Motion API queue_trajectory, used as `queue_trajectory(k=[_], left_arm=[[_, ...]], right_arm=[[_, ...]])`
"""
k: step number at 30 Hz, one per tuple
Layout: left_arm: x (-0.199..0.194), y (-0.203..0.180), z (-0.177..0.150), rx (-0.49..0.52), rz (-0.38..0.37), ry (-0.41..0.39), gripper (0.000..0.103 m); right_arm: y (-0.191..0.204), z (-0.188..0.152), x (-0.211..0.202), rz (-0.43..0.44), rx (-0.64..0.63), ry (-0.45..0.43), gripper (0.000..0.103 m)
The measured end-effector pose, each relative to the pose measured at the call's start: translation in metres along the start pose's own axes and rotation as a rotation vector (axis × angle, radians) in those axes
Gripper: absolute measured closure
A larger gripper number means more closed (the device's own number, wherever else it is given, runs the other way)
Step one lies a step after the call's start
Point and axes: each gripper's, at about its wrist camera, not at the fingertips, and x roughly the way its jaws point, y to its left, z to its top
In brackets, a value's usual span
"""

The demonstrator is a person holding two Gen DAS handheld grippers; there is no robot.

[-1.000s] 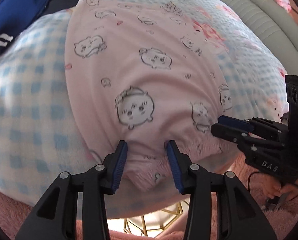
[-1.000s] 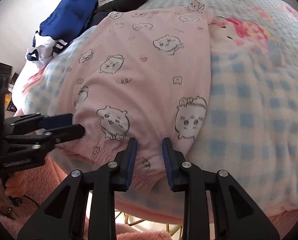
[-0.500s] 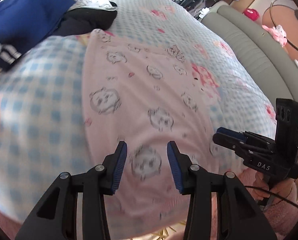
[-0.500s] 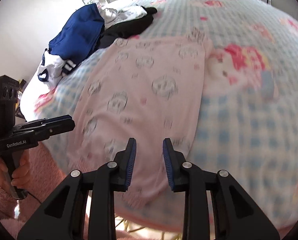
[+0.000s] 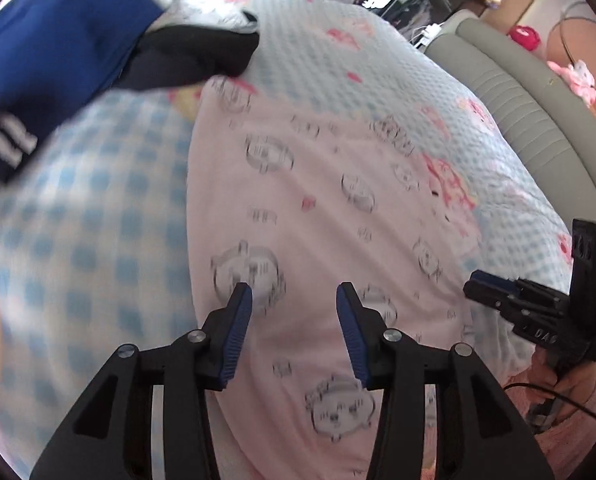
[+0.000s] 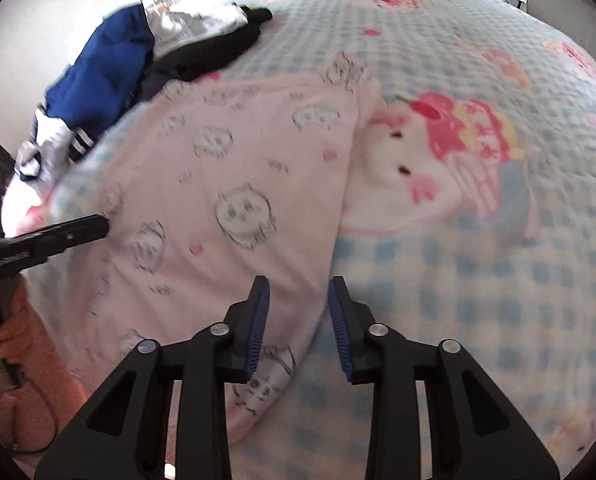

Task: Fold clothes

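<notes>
A pink garment (image 5: pixel 321 216) printed with small cartoon faces lies flat on the blue checked bed cover; it also shows in the right wrist view (image 6: pixel 234 200). My left gripper (image 5: pixel 294 300) is open and empty, hovering above the garment's left part. My right gripper (image 6: pixel 298 292) is open and empty, hovering over the garment's right edge. The right gripper shows at the right of the left wrist view (image 5: pixel 497 288). The left gripper shows at the left of the right wrist view (image 6: pixel 78 232).
A pile of clothes sits at the far left of the bed: a blue garment (image 5: pixel 50 40), a black one (image 5: pixel 190 56) and a white one (image 6: pixel 202 20). A grey padded bed frame (image 5: pixel 537 120) runs along the right. The cover (image 6: pixel 457 160) carries a cartoon cat print.
Both grippers rose from the garment's near hem and moved forward over it. The hem lies on the bed. Both stay open and empty.
</notes>
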Motion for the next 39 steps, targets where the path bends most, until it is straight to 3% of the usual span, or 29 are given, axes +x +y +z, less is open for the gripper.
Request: queue_trajectory(k=[3,6,8,12,14,18,20,24,26,29,30,32,35,36,38,39], left_arm=[[0.022,-0.007,0.020,0.031,-0.008,0.005,0.057],[0.043,-0.007,0.028,0.073,0.099,0.036,0.057],[0.047,0.003,0.032,0.065,0.159,0.045,0.058],[0.030,0.033,0.038,-0.027,0.175,0.043,0.063],[0.028,0.026,0.046,0.005,0.156,0.018,0.062],[0.050,0.015,0.062,0.030,0.062,0.030,0.060],[0.067,0.014,0.067,0.058,0.107,0.060,0.060],[0.061,0.031,0.082,0.069,0.244,0.031,0.060],[0.053,0.041,0.092,0.059,0.285,0.005,0.060],[0.057,0.041,0.110,0.056,0.170,0.008,0.059],[0.062,0.037,0.115,0.070,0.145,0.013,0.059],[0.080,0.029,0.124,0.099,0.123,0.033,0.059],[0.103,0.025,0.130,0.121,0.152,0.063,0.059],[0.104,0.030,0.132,0.111,0.160,0.062,0.059],[0.101,0.041,0.135,0.076,0.177,0.056,0.061],[0.095,0.047,0.134,0.064,0.226,0.041,0.061]], right_arm=[[-0.004,0.023,0.004,0.031,0.013,-0.035,0.070],[-0.002,0.037,0.036,0.036,-0.004,0.011,0.070],[0.000,0.038,0.054,-0.053,-0.043,0.053,0.072],[-0.022,0.039,0.048,-0.163,0.009,0.044,0.072],[-0.028,0.043,0.039,-0.231,0.023,0.029,0.072],[-0.006,0.064,0.030,-0.098,-0.017,-0.041,0.072],[0.006,0.070,0.041,-0.058,-0.056,-0.024,0.072],[-0.008,0.065,0.070,-0.197,-0.080,0.087,0.068],[-0.022,0.068,0.064,-0.210,-0.051,0.081,0.064],[-0.017,0.085,0.048,-0.339,-0.111,0.027,0.064],[-0.016,0.094,0.043,-0.320,-0.109,-0.002,0.064],[-0.019,0.112,0.040,-0.191,-0.055,-0.033,0.064],[-0.016,0.127,0.065,-0.094,-0.035,-0.013,0.064],[-0.015,0.130,0.074,-0.081,-0.035,-0.002,0.065],[-0.024,0.129,0.089,-0.138,-0.027,0.035,0.068],[-0.028,0.128,0.094,-0.168,-0.022,0.049,0.079]])
